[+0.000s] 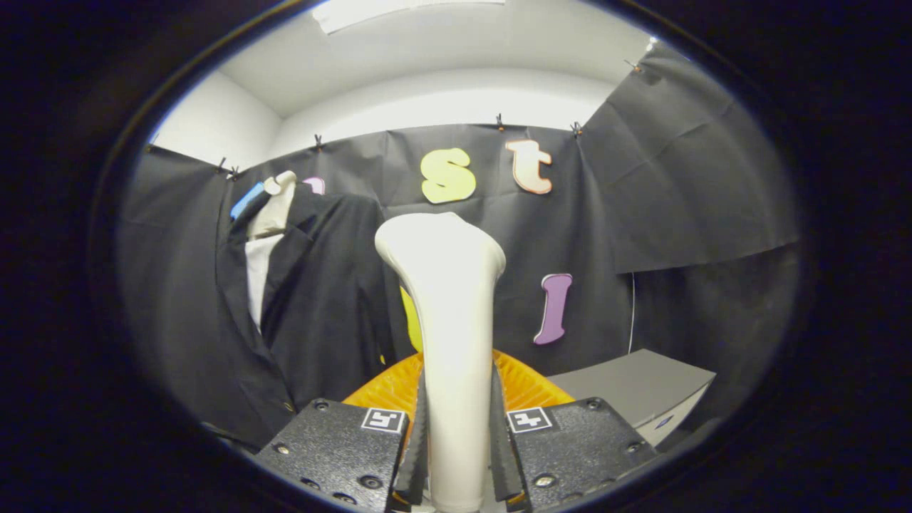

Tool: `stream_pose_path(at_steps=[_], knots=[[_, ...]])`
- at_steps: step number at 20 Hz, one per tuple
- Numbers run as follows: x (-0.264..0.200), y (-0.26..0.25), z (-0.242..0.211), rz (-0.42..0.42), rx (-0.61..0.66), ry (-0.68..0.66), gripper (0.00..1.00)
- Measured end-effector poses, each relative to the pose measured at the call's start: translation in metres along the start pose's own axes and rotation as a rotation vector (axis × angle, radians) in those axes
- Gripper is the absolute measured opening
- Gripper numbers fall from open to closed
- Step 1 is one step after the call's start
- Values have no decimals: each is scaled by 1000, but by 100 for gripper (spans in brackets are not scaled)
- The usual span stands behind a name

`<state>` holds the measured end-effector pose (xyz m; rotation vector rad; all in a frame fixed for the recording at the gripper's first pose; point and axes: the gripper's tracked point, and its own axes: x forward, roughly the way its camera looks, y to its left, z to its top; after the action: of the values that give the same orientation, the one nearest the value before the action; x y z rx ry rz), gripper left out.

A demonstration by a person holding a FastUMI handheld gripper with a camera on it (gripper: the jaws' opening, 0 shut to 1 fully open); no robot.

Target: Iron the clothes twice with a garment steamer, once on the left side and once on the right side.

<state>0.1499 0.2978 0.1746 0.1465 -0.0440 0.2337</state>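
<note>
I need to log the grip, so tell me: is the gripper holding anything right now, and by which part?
Yes. The gripper is shut on the garment steamer, both fingers pressing on its slim handle, with the wide head pointing up beyond them.

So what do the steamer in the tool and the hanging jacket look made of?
Garment steamer: seemingly smooth cream plastic with a soft sheen, clamped between both fingers of the tool. Jacket, beyond them on a pale dress form: dark matte woven cloth, judging by its folds and lapel.

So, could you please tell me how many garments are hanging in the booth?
1: a dark suit jacket hangs on a mannequin, beyond and left of the gripper, which is shut on the steamer. Others may be hidden.
</note>
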Motion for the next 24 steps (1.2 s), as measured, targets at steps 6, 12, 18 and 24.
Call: stream_pose_path(at_steps=[6,12,18,24], knots=[[-13,68,41,19,-35,-128,39],[28,118,70,25,-81,-217,39],[70,151,72,22,-137,-265,39],[88,155,30,30,-169,-195,39]])
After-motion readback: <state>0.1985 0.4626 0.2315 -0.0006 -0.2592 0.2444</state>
